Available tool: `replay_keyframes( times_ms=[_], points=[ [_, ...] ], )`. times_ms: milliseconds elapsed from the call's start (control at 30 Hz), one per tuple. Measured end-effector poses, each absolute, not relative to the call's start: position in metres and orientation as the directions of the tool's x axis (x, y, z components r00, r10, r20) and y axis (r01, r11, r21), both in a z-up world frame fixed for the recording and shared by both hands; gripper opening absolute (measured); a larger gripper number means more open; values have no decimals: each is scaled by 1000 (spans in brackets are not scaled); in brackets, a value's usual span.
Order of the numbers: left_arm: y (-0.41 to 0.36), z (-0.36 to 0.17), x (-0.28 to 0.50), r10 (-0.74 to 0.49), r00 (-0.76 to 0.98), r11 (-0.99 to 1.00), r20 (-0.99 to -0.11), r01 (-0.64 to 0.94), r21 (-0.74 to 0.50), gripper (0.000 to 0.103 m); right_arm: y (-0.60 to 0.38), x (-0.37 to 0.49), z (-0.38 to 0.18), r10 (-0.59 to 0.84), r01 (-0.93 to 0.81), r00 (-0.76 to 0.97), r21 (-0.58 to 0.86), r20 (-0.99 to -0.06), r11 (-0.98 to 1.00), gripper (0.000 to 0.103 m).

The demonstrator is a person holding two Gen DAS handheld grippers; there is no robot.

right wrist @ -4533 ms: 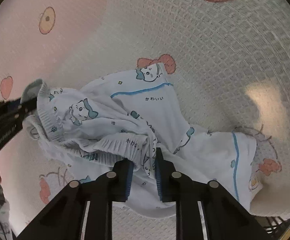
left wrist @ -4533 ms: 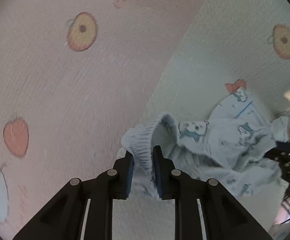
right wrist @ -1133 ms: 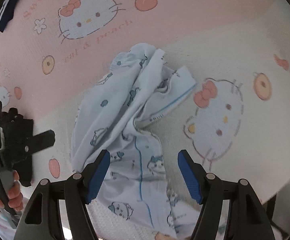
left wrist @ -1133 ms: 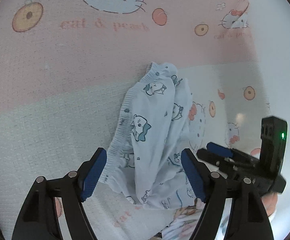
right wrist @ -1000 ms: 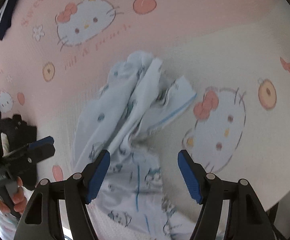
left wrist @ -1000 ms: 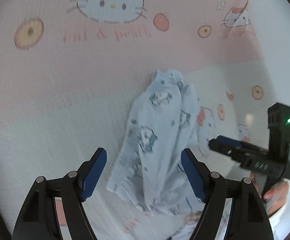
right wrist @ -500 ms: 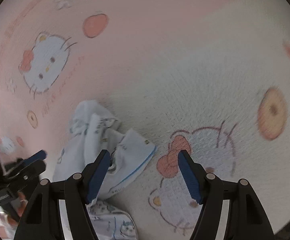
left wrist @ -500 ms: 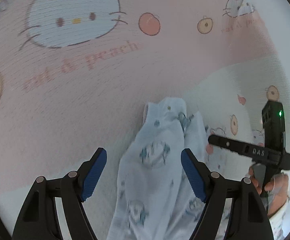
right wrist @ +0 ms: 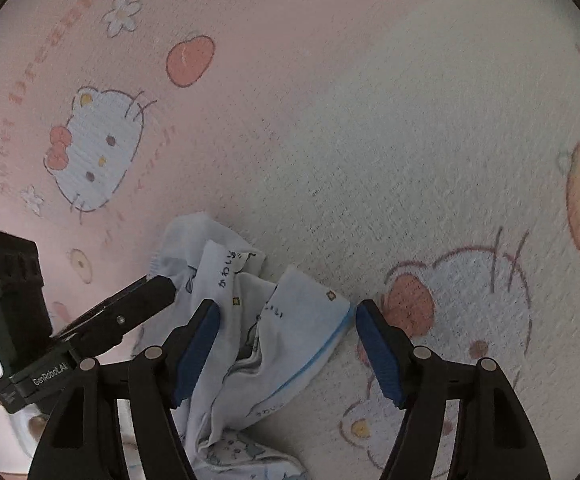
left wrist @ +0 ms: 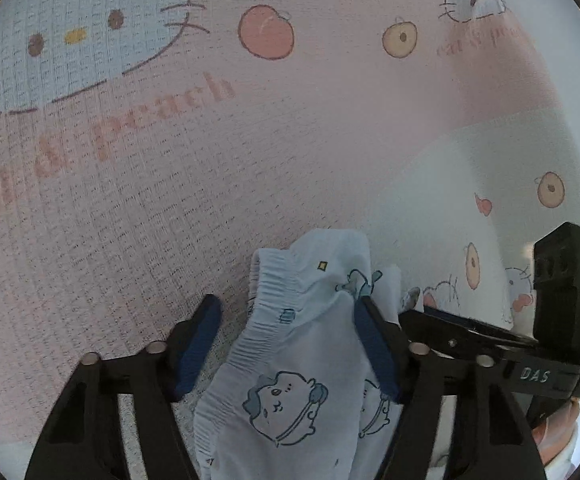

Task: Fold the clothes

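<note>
Two tools over crumpled shorts (left wrist: 290,360)
Left tool (left wrist: 288,340) and right tool (right wrist: 286,344), both closing, straddle the cloth, not yet pinching it.

Soft, even daylight; no harsh shadows; a bright washed-out patch at the right edge; round fisheye bending, black corners, slightly fuzzy edges

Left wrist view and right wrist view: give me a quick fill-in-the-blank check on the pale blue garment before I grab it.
1. The pale blue garment lies crumpled on a blanket printed with cartoon ____ faces.
2. The gathered elastic band of the garment shows in the ____ wrist view.
3. The pads on both the left tool and the right tool are ____ in colour.

Missing words: cat; left; blue
</note>
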State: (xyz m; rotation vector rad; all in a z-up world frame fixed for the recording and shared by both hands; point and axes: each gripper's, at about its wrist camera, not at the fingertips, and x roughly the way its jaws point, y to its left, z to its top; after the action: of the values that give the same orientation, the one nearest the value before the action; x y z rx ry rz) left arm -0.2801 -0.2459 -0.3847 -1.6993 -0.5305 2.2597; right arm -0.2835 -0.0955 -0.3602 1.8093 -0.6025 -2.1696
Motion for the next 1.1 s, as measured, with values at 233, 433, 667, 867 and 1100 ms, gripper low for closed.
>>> replay_keyframes(
  times_ms=[233,433,667,867,1100],
  points=[
    [-246,-387,-260,374,-338,-920,-864,-17,-392,29,-101,-254,-350,-207,52,-302,200,-931,-978,40],
    [-248,-375,-243,254,-398,-963,-881,-19,-269,18,-116,-246,-347,-165,101,-333,138,-928,-985,11],
    [-295,-344,-220,176,-461,-970,-870,70,-233,18,-99,-243,-336,-262,66,-341,255,-903,-965,10],
    [-332,-322,-203,139,-491,-949,-860,181,-257,18,-94,-239,-310,-236,78,-424,225,-874,-971,10],
    [-368,-311,-167,116,-502,-941,-857,222,-257,18,-114,-263,-299,-234,109,-447,207,-863,-972,10]
  ],
)
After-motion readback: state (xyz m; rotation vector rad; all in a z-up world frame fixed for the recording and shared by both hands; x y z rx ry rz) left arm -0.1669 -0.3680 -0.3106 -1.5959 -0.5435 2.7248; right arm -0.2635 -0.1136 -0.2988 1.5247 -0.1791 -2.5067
